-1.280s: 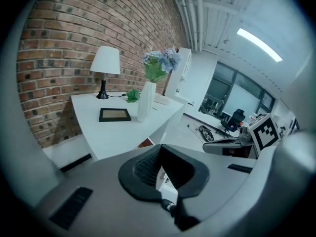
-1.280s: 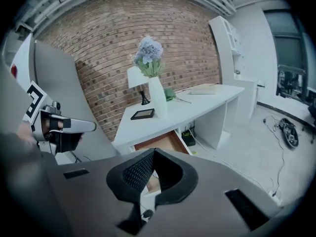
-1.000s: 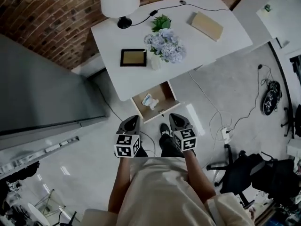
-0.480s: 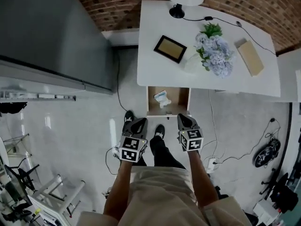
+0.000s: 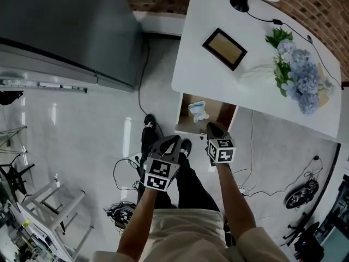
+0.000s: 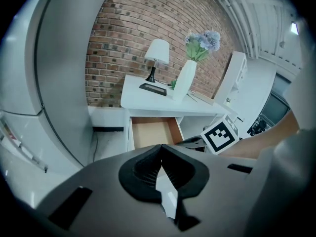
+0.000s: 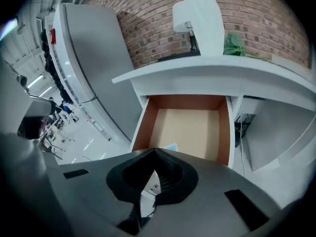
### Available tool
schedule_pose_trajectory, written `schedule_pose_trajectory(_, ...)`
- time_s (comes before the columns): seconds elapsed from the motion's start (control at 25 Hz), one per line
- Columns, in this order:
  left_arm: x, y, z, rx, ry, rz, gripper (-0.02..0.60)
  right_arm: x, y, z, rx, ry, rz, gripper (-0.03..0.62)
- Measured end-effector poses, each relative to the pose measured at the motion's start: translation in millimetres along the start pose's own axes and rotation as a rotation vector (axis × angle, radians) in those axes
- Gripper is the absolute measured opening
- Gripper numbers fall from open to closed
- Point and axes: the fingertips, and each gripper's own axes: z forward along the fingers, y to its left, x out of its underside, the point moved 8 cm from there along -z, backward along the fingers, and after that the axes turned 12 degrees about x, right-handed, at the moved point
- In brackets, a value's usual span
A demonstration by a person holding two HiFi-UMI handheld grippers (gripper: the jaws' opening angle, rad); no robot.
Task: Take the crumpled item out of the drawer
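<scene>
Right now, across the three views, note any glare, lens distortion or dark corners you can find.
Head view: light streaks glare on the glossy floor. Left gripper view: fisheye curves the brick wall, corners black. Right gripper view: the desk bows, corners black.

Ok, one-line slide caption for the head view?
Shut and empty, the left gripper and right gripper hover before the open drawer holding the crumpled item, beneath the white desk.
</scene>
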Motion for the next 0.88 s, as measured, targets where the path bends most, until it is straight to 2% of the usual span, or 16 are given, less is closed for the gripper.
schedule_pose_trajectory(0.16, 21, 6, 26, 0.005, 0.007, -0.018, 0.016, 15, -8, 37, -0.029, 0.046, -0.030, 0.025)
schedule_pose_trajectory(0.44, 45, 36, 57, -0.027, 0.010, -0.086, 0.017, 24, -16, 92, -0.056, 0.104, -0.067, 0.029)
schedule_pose_trajectory(0.64, 47, 54, 75, -0.030, 0.003, -0.088, 0.015, 22, -17, 124, -0.090, 0.120, -0.104, 0.109)
schedule_pose_trajectory(0.84, 53, 62, 82, -0.037, -0.001, -0.104, 0.017, 26, -26, 157, -0.123, 0.240, -0.101, 0.207)
schedule_pose_trajectory(0.88, 56, 63, 82, -0.038, -0.001, -0.113, 0.017, 25, -27, 161, -0.124, 0.250, -0.101, 0.210)
